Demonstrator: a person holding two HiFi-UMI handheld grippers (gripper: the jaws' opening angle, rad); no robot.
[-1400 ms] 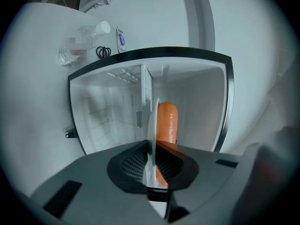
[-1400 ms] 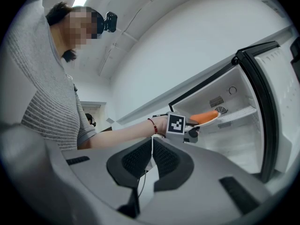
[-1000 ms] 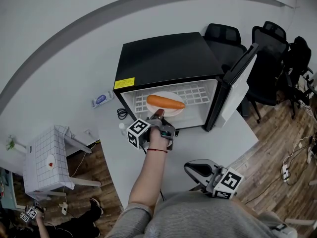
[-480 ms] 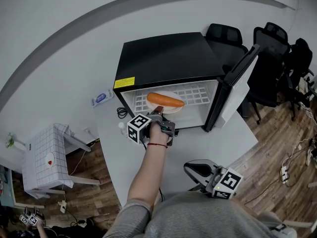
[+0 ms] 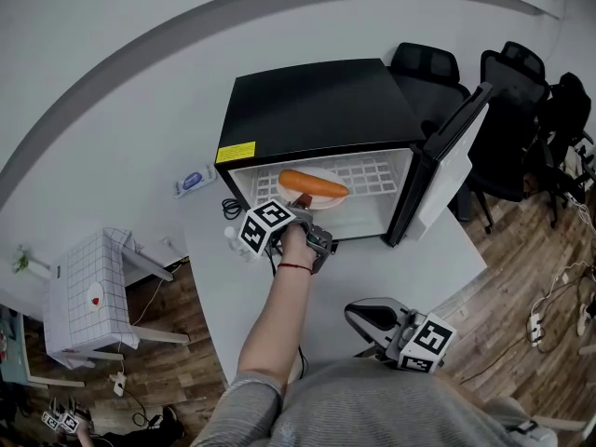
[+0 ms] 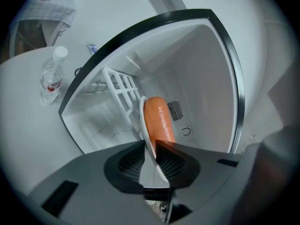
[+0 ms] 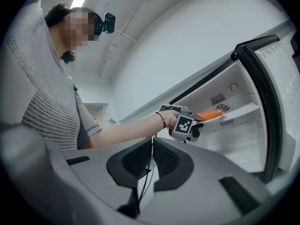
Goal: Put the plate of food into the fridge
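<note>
Now release step: left gripper (image 5: 301,205) jaws have just been opening, plate (image 6: 141,114) rim loose between them. Plate with orange food (image 6: 158,121) ahead, seemingly on fridge (image 5: 307,110) shelf (image 5: 377,170). Spread wider, withdraw straight, avoid dragging rim. Right gripper (image 7: 152,142) pressed together, empty.

Fridge door (image 5: 445,161) stands wide open — the plate (image 5: 330,204) crowds the shelf's (image 5: 377,173) left half.

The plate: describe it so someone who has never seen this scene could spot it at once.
A black fridge stands on the white table, door open. On the wire shelf inside is a white plate, its near rim between the jaws of the left gripper, which have just been opening. It is the only dish there and carries one long orange piece of food.
</note>
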